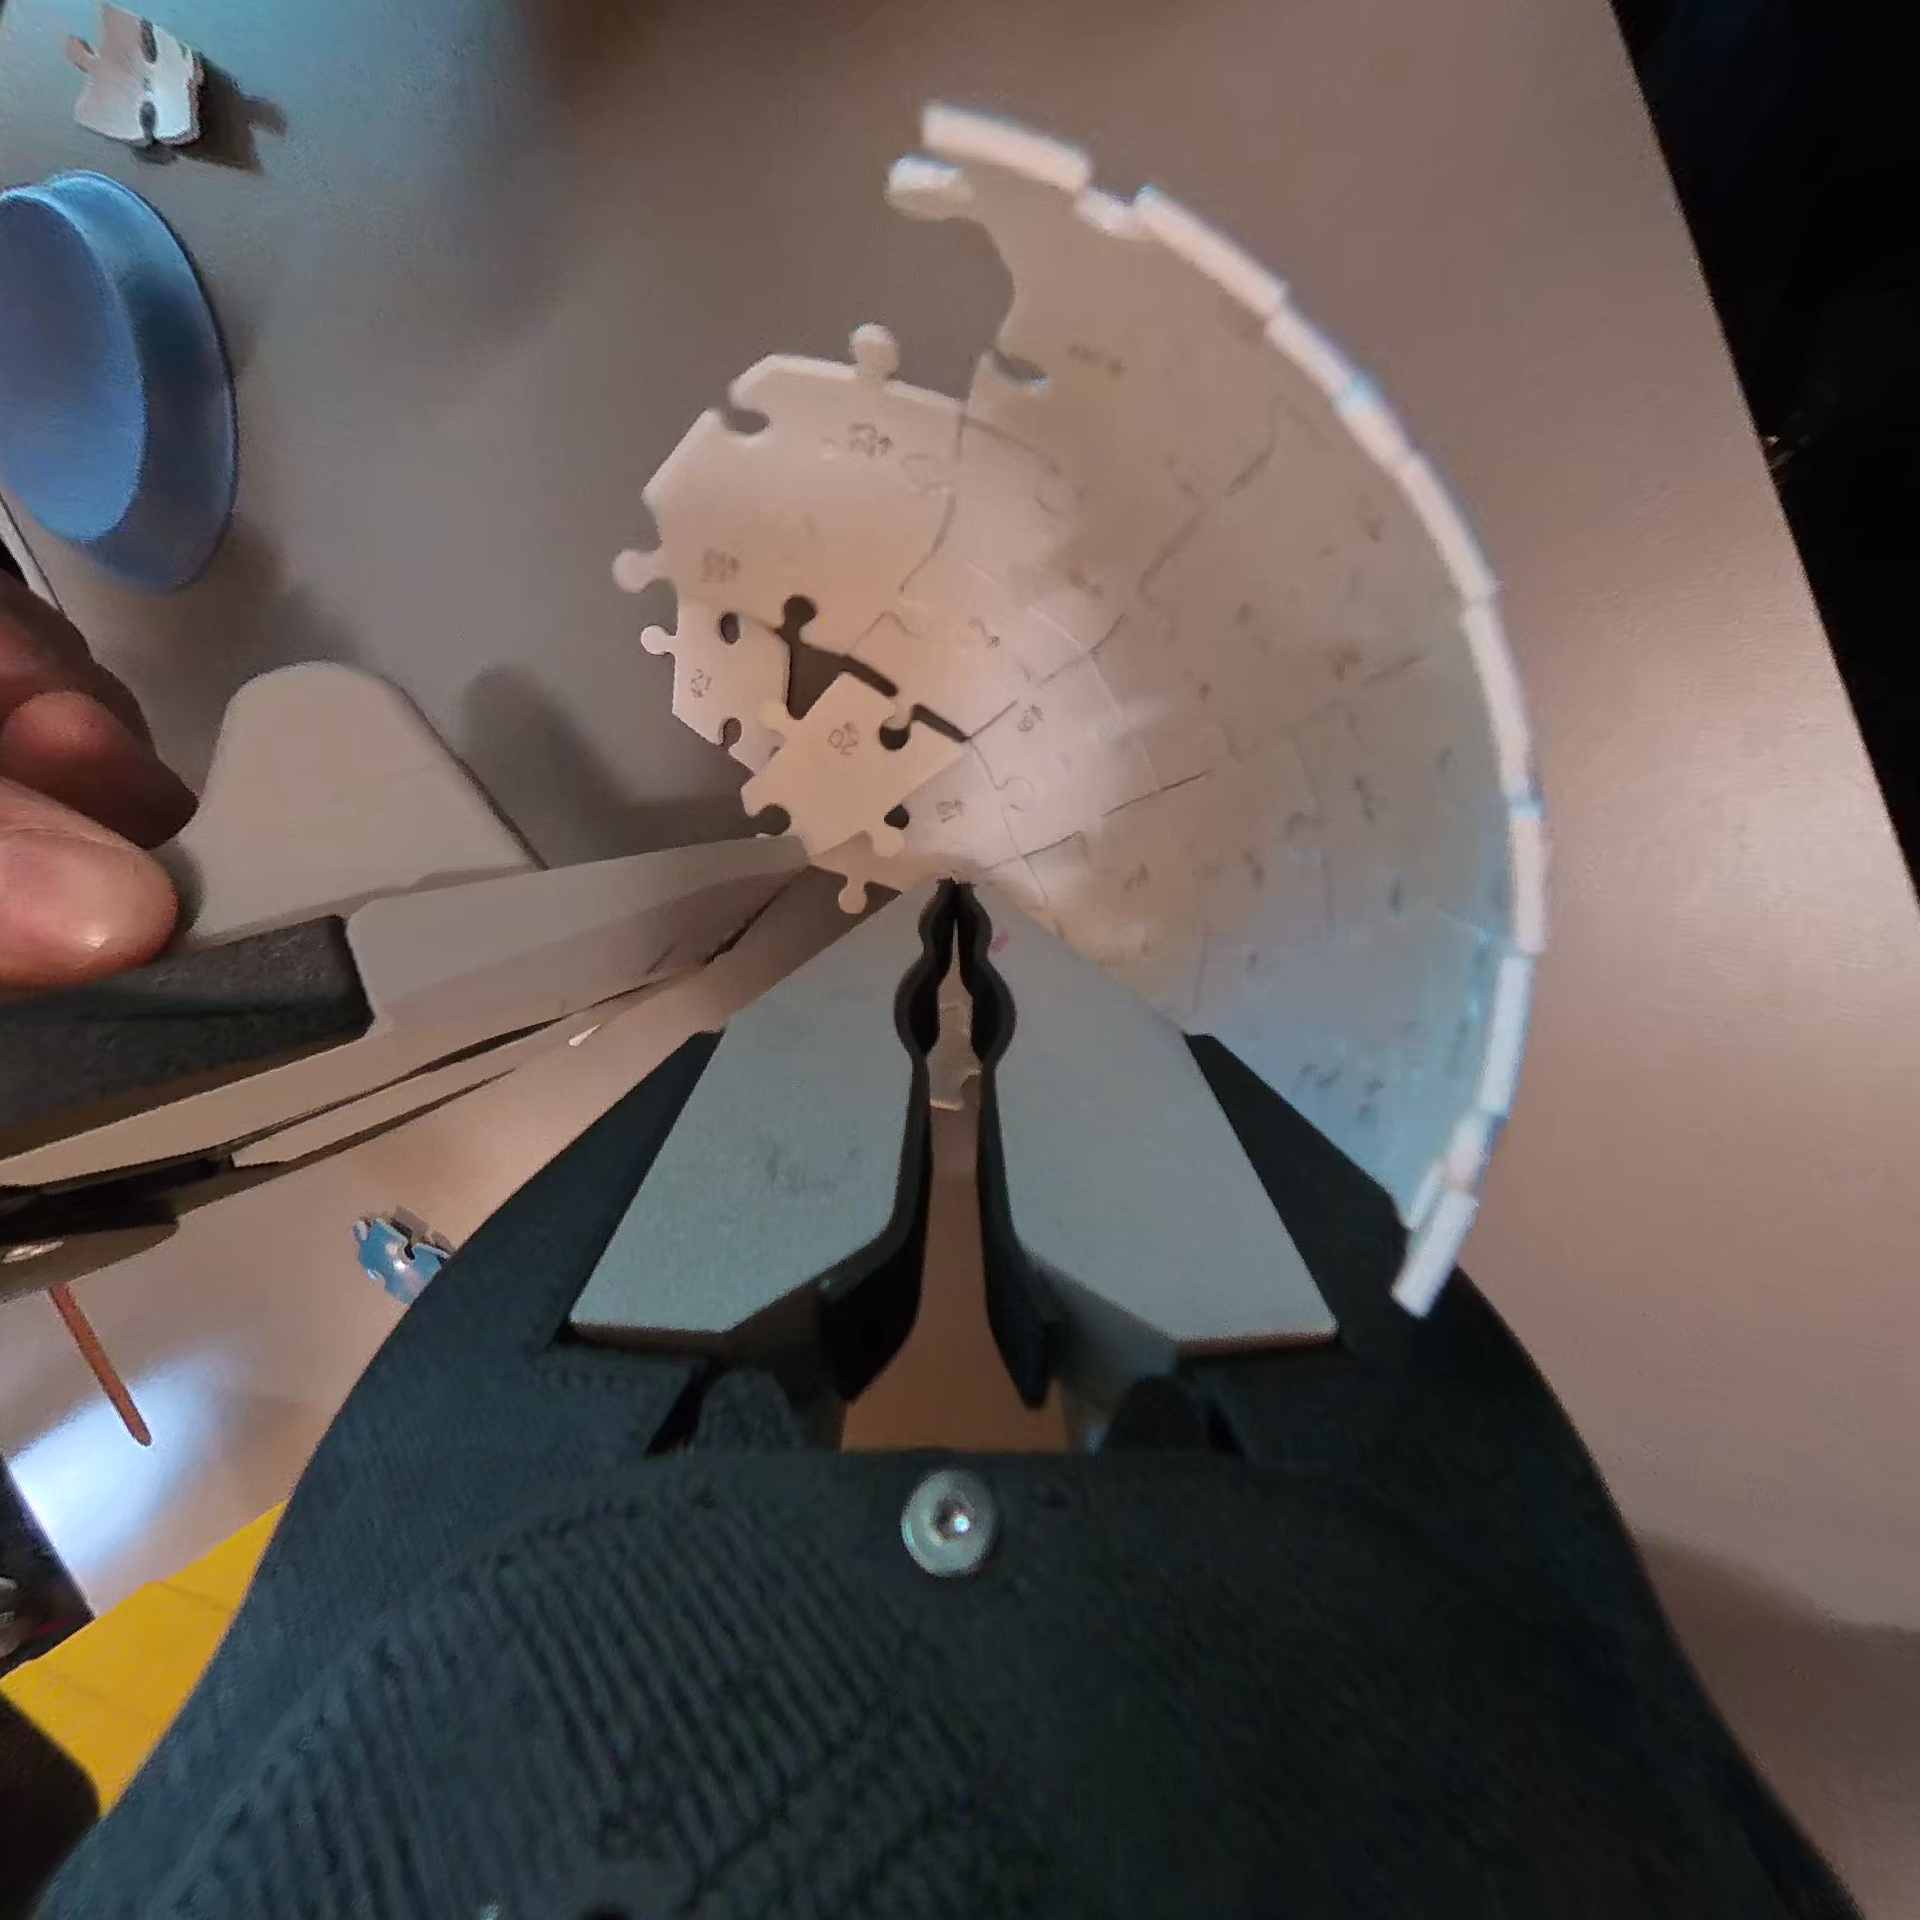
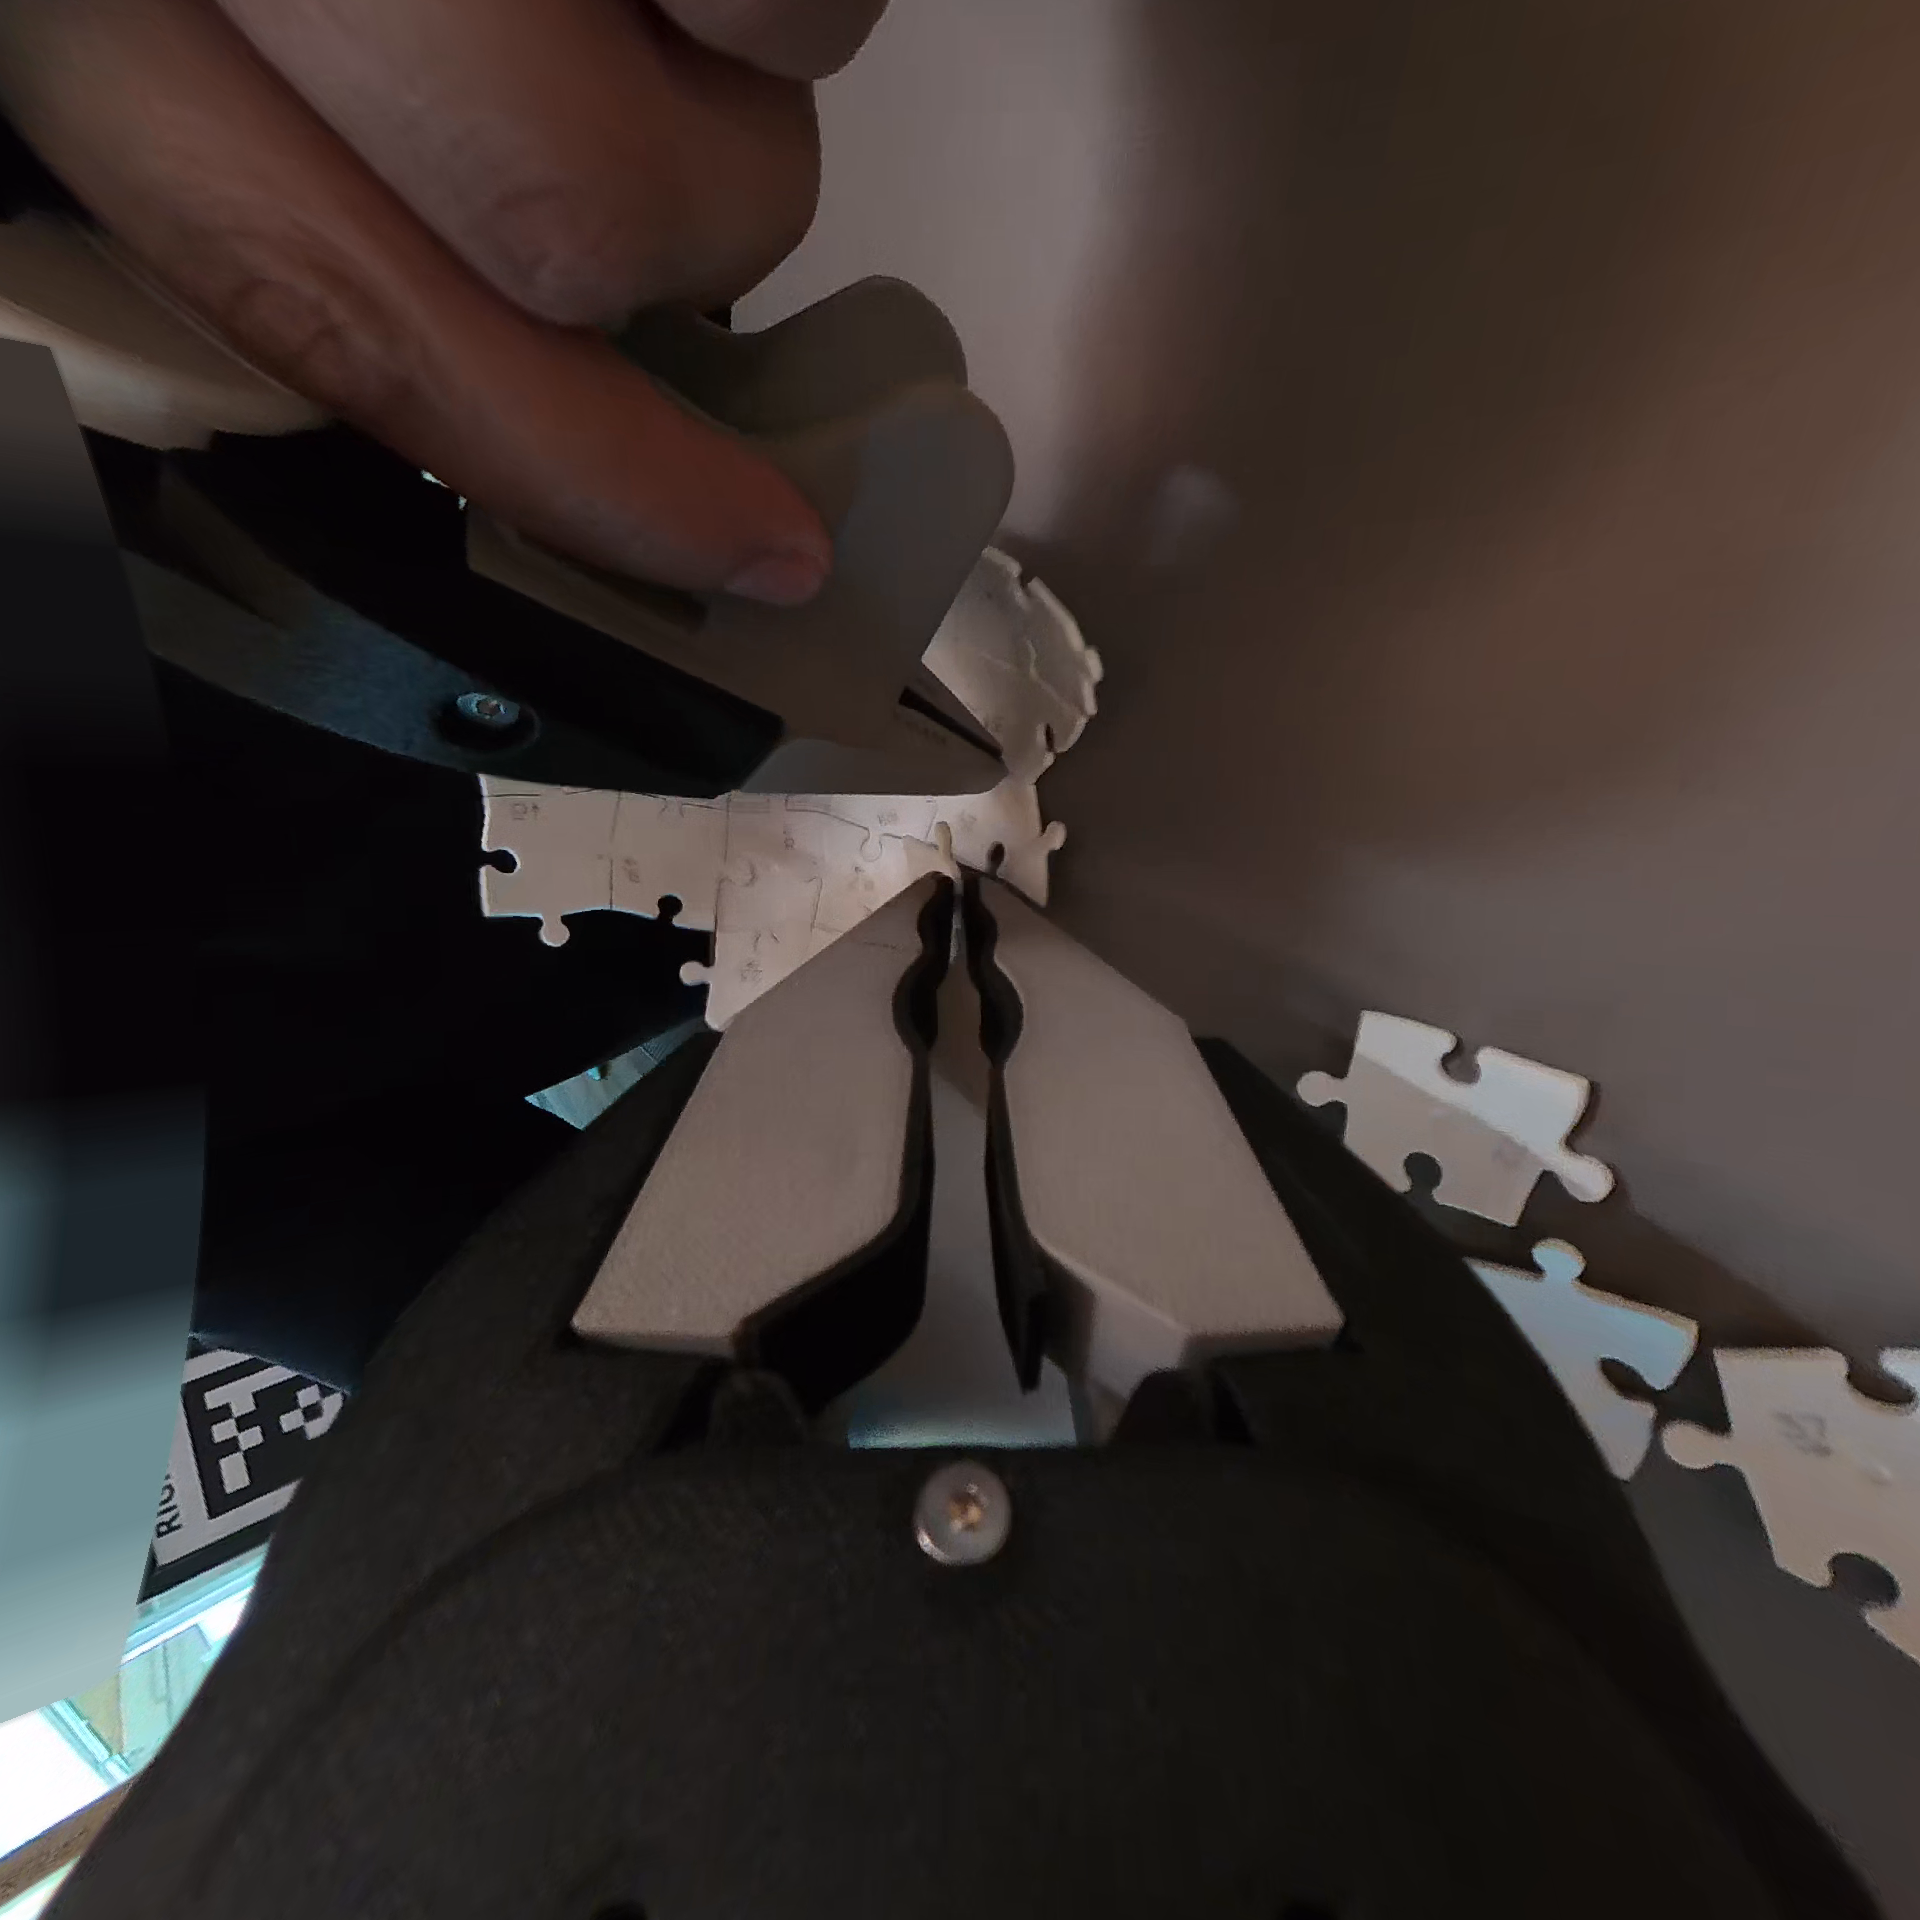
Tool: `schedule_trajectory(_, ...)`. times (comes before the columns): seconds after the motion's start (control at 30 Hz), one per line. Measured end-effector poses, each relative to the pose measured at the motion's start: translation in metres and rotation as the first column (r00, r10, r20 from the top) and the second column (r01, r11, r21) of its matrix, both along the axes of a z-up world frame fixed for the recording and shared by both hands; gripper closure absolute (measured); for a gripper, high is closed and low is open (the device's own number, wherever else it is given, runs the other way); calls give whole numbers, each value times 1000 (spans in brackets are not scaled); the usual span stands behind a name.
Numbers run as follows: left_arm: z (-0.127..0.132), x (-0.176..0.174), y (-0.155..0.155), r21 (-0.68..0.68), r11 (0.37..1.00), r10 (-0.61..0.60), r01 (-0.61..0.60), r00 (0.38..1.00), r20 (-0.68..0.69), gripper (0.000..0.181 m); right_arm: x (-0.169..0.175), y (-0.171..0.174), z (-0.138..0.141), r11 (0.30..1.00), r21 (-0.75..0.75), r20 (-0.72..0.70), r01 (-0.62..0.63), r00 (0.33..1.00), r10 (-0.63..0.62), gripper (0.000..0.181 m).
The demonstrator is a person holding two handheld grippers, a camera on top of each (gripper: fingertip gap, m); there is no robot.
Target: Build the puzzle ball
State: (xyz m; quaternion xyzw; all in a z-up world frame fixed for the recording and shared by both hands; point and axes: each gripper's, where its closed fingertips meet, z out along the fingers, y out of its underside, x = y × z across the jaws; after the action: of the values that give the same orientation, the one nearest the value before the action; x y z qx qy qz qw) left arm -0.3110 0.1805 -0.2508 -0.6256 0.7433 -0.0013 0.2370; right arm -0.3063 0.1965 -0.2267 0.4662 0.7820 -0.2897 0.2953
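The half-built puzzle ball [image 1: 1247, 727] is a white curved shell of joined pieces, with its hollow inside facing the left wrist camera. My left gripper [image 1: 951, 899] is shut on the shell's lower edge. My right gripper [image 1: 800, 852] comes in from the left and is shut on the corner of a white puzzle piece [image 1: 847, 774]. That piece sits askew in a gap at the shell's rim, with dark slits around it. In the right wrist view, my right gripper [image 2: 958, 894] pinches the white edge of the shell [image 2: 810, 862], and the left gripper [image 2: 982, 764] is held by a hand above it.
A blue round dish [image 1: 104, 374] stands at the left. Loose pieces lie at the top left [image 1: 140, 83], and a blue piece [image 1: 400, 1252] lies below. More loose white pieces [image 2: 1455, 1132] lie to the right in the right wrist view. The table edge [image 1: 1704, 312] runs along the right. Less than 4 cm separates the two grippers' tips. It is some 20 centimetres from my right tips to the blue round dish [image 1: 104, 374].
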Motion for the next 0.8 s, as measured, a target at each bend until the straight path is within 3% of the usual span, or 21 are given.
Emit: schedule_trajectory(0.8,2,1,-10,19,1000,9,-8,998,-62,181,4,-2,-13,995,10,83,98,992,-98,181)
